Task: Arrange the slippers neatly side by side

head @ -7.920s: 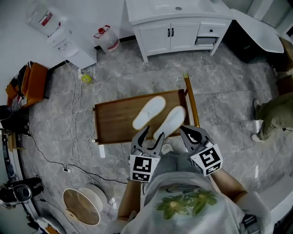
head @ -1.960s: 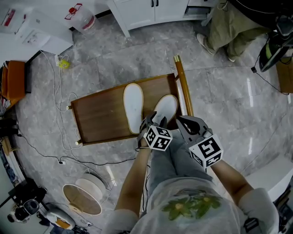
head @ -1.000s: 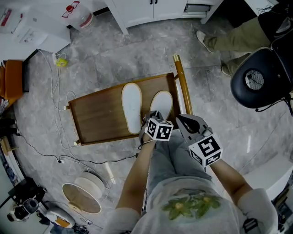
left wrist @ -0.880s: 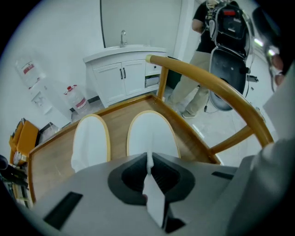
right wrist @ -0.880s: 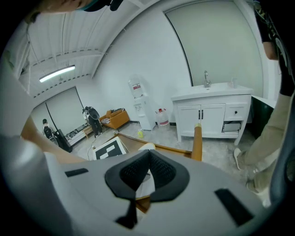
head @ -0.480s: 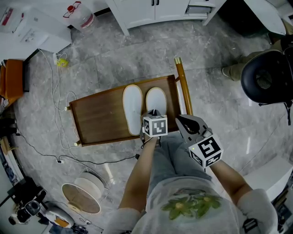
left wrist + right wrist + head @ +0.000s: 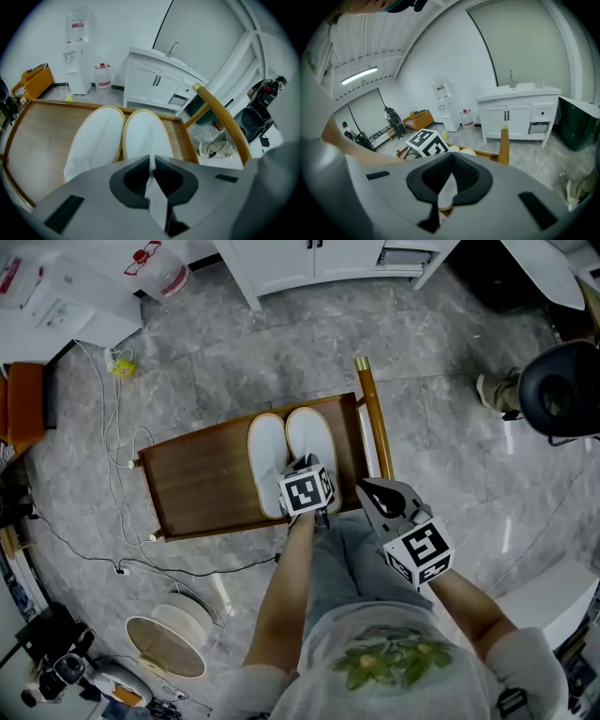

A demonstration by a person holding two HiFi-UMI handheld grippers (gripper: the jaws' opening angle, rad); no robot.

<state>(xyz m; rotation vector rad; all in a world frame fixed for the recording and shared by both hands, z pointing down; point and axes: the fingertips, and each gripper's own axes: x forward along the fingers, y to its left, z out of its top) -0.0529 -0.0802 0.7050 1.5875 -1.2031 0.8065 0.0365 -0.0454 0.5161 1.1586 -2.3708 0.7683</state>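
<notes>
- Two slippers, left-hand slipper (image 7: 266, 465) and right-hand slipper (image 7: 309, 442), lie parallel on the tabletop (image 7: 202, 484), head view, long axes pointing away from the person.
- Left gripper view alone shows left gripper (image 7: 150, 161) fingers pinching the right-hand slipper's near edge.
- Right gripper view: right gripper (image 7: 451, 161) fingers together, empty.

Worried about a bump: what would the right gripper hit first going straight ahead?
The right gripper would probably meet the right-hand slipper, which the left gripper pinches; depth is unclear.
</notes>
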